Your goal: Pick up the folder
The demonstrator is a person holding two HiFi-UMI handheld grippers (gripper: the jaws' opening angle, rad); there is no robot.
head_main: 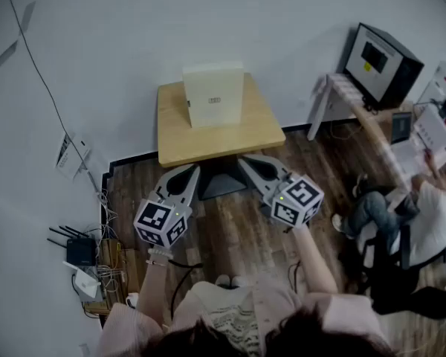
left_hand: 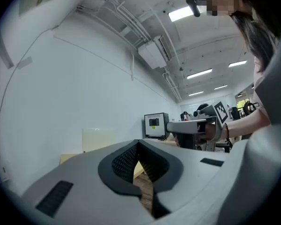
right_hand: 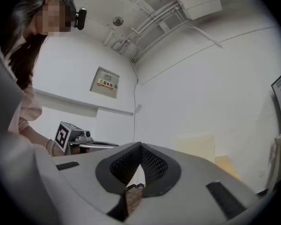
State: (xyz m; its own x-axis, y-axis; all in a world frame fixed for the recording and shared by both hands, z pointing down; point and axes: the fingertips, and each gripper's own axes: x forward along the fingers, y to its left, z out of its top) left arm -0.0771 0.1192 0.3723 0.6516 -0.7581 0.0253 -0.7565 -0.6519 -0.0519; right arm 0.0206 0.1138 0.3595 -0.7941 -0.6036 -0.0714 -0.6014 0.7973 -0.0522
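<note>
Left tongs point(head_main: 192, 173) and right tongs point(head_main: 247, 161) closed, empty, off the bench's point(head_main: 208, 146) front edge; folder point(head_main: 213, 94) upright near its back edge.

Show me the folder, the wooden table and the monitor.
folder point(head_main: 214, 95), head view, middle of its front face.
wooden table point(head_main: 208, 144), head view, bare top near front edge.
monitor point(head_main: 372, 56), head view, on its screen.

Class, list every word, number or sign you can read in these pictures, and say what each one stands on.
None reads clearly.
folder, small label: too small to read.
wall plate, red strip: characters blurred.
monitor screen: too small to read.
wall sheet: print too small.
left cube, right cube: square patterns, no words.
</note>
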